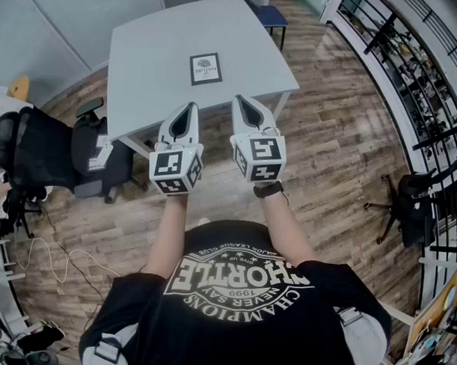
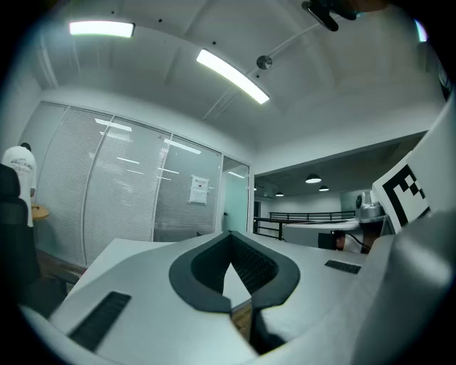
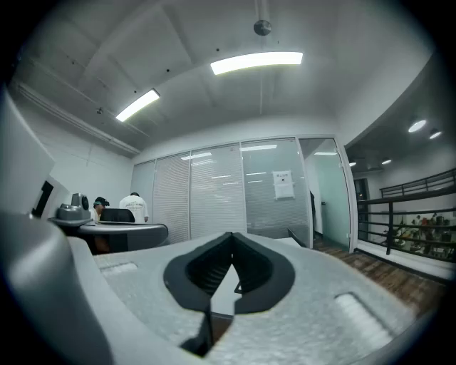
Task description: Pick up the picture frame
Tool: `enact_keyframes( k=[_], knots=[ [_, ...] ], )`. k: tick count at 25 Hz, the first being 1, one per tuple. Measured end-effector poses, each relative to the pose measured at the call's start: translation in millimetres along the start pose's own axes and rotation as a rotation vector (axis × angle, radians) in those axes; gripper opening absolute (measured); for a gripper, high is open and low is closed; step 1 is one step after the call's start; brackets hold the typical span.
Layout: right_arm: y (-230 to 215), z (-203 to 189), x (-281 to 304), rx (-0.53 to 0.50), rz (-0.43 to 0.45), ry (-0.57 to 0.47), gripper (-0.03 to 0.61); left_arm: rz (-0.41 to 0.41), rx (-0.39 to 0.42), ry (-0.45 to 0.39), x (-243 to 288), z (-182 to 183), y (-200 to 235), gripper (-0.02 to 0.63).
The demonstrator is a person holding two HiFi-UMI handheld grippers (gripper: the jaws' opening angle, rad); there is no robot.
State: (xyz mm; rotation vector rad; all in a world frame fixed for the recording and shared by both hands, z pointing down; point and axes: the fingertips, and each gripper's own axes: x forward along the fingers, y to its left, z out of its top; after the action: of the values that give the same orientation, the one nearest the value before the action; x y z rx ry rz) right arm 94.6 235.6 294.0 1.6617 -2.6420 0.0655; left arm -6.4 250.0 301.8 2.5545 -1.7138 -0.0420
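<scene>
**Grey desk (image 1: 158, 41) carrying the picture frame (image 1: 205, 68), tools waiting short of it**

Head view is showing what neither gripper view does: the picture frame is lying flat near the middle of the desk, ahead of both tools and well apart from them. The left hand-held gripper (image 1: 191, 108) and the right hand-held gripper (image 1: 240, 102) are hovering side by side at the desk's near edge, pointing level. Each gripper view is showing its own jaws pressed together with nothing between them.

The gripper views are looking across the pale desk top into the room. Frosted glass partitions (image 2: 135, 192) with a paper notice (image 2: 199, 189) are standing beyond the tools, and strip lights (image 2: 231, 75) are glowing overhead. A person in a white shirt (image 3: 133, 207) is sitting far off to the right gripper's left. From above, wood-plank floor (image 1: 342, 137) is surrounding the desk, with a black office chair (image 1: 35, 149) left of the left gripper and a dark railing (image 1: 412, 65) off to the right.
</scene>
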Motion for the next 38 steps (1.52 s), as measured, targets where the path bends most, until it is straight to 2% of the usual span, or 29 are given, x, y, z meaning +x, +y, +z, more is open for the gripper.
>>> enact_keyframes(
  k=[6, 8, 11, 16, 23, 31, 38],
  knots=[
    [-14.6, -4.1, -22.3, 0.03, -0.017, -0.033, -0.002, 0.013, -0.004, -0.009, -8.8, -4.2, -23.9, 0.005],
    [-14.2, -10.1, -26.3, 0.041, 0.004, -0.049, -0.002, 0.023, -0.009, -0.001, -13.6, -13.4, -28.2, 0.005],
    [-13.6, -22.3, -23.6, 0.062, 0.023, -0.038, -0.002, 0.04, -0.016, 0.024, -13.6, -28.4, -27.3, 0.005],
    [-17.9, -28.7, -0.2, 0.045, 0.02, -0.052, -0.002, 0.036, -0.02, 0.009, 10.6, -32.9, -12.2, 0.006],
    [-31.0, -38.7, 99.6, 0.01, 0.021, -0.042, -0.002, 0.026, -0.077, 0.028, 100.8, -48.5, 52.9, 0.006],
    [-42.9, -31.1, 241.8, -0.011, -0.012, -0.004, -0.002, 0.013, -0.079, 0.031, 208.3, -32.3, 148.8, 0.006],
    [-42.4, -31.4, 333.3, -0.048, -0.012, 0.03, -0.002, -0.002, -0.086, 0.053, 276.6, -34.4, 212.2, 0.006]
  ],
)
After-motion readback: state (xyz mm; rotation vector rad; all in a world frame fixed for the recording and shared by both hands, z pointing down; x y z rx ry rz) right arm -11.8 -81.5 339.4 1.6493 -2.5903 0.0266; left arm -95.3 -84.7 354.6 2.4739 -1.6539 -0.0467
